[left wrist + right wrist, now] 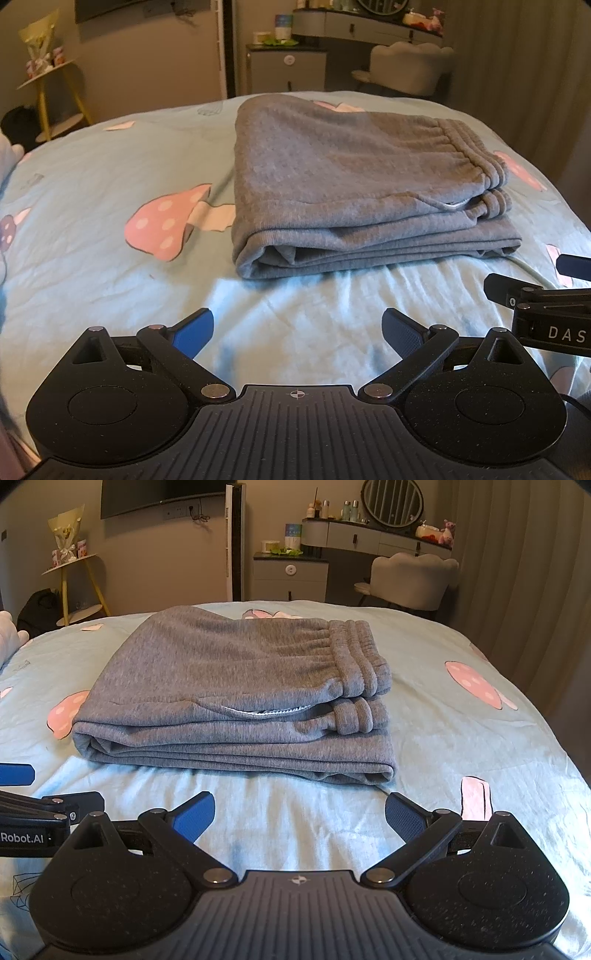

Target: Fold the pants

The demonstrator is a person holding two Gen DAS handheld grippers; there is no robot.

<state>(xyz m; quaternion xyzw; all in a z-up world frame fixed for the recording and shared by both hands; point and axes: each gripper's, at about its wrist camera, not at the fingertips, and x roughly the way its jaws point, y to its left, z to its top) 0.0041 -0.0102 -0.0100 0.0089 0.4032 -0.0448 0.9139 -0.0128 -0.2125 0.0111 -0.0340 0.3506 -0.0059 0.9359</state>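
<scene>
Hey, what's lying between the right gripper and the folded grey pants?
Nothing but bare bedsheet separates the open right gripper from the folded pants, seen in the right wrist view.

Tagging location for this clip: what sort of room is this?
Most likely a home bedroom. The folded grey pants lie on a bed with a mushroom-print sheet; behind it stand a vanity desk with a round mirror and a cushioned chair.

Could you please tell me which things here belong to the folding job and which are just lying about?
Job: pants, left hand-held gripper, right hand-held gripper.
Lying about: chair, yellow stand, mirror.
</scene>
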